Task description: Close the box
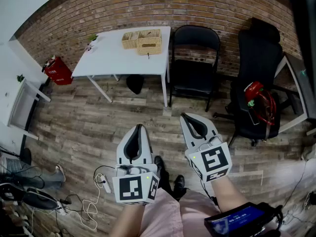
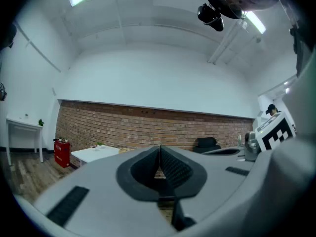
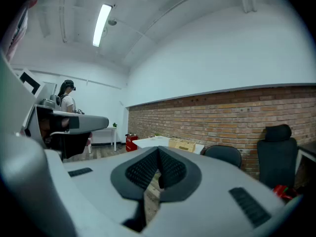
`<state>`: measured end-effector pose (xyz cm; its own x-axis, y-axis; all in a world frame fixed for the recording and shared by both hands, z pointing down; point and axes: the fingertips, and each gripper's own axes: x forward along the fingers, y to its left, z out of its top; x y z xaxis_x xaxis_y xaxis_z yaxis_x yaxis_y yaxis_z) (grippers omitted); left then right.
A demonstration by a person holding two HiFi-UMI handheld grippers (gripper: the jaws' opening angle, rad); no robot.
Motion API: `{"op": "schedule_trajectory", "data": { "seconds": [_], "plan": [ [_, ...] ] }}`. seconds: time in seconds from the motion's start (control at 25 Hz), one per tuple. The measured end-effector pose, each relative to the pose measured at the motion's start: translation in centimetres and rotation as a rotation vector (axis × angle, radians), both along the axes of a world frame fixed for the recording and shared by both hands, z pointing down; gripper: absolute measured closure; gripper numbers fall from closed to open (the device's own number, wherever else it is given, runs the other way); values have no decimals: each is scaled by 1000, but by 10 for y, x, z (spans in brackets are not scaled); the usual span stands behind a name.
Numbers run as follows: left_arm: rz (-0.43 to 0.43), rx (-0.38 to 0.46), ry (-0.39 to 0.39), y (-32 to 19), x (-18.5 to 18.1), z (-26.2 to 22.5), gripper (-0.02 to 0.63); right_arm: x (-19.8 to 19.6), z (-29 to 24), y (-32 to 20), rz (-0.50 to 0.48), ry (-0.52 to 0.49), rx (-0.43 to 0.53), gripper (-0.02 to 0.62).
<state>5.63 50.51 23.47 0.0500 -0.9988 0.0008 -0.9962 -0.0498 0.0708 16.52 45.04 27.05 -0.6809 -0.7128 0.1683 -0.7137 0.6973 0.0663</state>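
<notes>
Head view, steep look down: wood plank floor [image 1: 98, 127] takes most of the shot, brick wall [image 1: 163, 4] runs along the far side. White table [image 1: 113, 58] stands far, left of centre, against that wall. Black office chair [image 1: 259, 78] is far right w/ a red coiled thing [image 1: 260, 102] on its seat. Black folding chair [image 1: 195, 58] sits just right of the table, btwn it and the office chair.

Near us, both tools are held out over bare floor, side by side, well apart from the table. Left gripper [image 1: 138, 127] points level at the wall, jaws pressed together, nothing btwn them. Right gripper [image 1: 184, 116] tips slightly down, jaws also together & empty. Each gripper view confirms it: black pads meet at the tips, only the room beyond.

The task's thing: woven boxes [image 1: 149, 46] sit in a cluster on the table's far right corner, near the folding chair. Lid state can't be made out from here. Neither tool is anywhere near them.

Smaller stuff: pink trousers [image 1: 163, 216] and black shoes [image 1: 170, 179] at the near edge, a dark screen device [image 1: 237, 218] near right, a red container [image 1: 58, 70] on the floor left of the table, white cables [image 1: 89, 206] near left
</notes>
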Motion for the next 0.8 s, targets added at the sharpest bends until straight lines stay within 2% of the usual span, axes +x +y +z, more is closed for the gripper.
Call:
{"op": "schedule_trajectory", "data": {
  "seconds": [0.4,0.56,0.6,0.64,0.68,0.8],
  "plan": [
    [4,-7,-2,-8,2,4,591,3,3,-5,4,10,6,597],
    [-4,-5,1,-16,-1,5,589,5,-1,-17,-1,-31,5,587],
    [2,-4,5,-19,-2,5,549,5,-2,-20,-8,-38,0,479],
    [8,-2,12,-22,-4,5,474,4,-3,-22,-14,-40,-3,437],
    [10,3,20,-24,-6,3,451,2,-4,-25,-17,-37,1,437],
    [-3,19,31,-38,-20,3,451,-5,-2,-40,-16,-18,17,439]
  ]
}}
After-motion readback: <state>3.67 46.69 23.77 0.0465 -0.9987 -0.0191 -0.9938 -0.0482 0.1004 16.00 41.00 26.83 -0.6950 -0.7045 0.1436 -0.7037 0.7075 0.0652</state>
